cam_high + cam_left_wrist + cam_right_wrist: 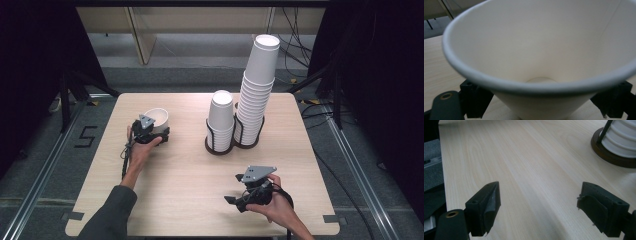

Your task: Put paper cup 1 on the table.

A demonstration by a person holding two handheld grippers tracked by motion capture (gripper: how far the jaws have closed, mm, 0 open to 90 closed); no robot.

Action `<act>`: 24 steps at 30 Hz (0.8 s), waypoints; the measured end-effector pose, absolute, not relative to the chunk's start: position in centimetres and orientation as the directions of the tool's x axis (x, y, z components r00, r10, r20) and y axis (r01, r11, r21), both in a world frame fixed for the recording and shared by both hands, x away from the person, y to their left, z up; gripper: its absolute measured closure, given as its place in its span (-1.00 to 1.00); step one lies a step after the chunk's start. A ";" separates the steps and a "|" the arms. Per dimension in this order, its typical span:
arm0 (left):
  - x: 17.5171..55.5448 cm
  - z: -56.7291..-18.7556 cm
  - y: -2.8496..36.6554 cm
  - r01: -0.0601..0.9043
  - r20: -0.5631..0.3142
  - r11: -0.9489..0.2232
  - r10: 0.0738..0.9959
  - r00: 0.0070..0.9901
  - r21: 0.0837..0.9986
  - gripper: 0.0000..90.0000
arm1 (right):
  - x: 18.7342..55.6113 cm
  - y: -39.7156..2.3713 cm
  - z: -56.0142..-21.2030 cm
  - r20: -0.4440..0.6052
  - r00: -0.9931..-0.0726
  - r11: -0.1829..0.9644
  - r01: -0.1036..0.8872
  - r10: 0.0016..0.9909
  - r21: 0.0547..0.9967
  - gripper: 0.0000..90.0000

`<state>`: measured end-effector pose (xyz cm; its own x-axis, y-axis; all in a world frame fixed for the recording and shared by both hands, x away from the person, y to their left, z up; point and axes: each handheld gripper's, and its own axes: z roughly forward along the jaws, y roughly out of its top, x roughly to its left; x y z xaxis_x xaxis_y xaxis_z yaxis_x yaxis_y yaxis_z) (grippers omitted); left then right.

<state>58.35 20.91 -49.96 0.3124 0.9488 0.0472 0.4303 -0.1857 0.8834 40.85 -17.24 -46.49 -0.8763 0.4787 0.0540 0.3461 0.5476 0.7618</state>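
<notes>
The left gripper (159,134) has its fingers (475,101) pressed on the low part of a white paper cup (155,118). The cup is thin and soft. If the fingers squeeze too hard, I think the wall could bend in or crease. If they hold too lightly, the smooth cup could slip out when it is lifted. It gets narrower toward the bottom, so it could also tip in the grip.

The cup stands upright on the desk (190,165), well to the left of the cup holder (220,145). It could get knocked into the tall stack (256,90) if it is carried that way. That stack leans a little and looks easy to topple. The short stack (221,119) stands just left of it in the same holder.

The cup is plain white, with a rolled rim and a wide open mouth. It is empty, and its small round bottom shows inside (541,80).

The right gripper (231,200) rests near the front of the desk, below the holder. Its fingers (486,207) are wide apart and hold nothing.
</notes>
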 end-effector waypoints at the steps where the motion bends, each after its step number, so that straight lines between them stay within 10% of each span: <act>1: 58.3 -50.0 21.0 0.428 0.048 -0.184 0.950 0.309 0.885 -0.69 | 40.8 -17.3 -46.5 0.055 -0.876 0.549 0.347 0.479 0.761 -0.59; 24: 56.4 -50.3 22.5 0.481 0.033 -0.193 0.946 0.322 0.855 -0.68 | 40.7 -17.5 -46.6 0.062 -0.872 0.546 0.359 0.486 0.758 -0.59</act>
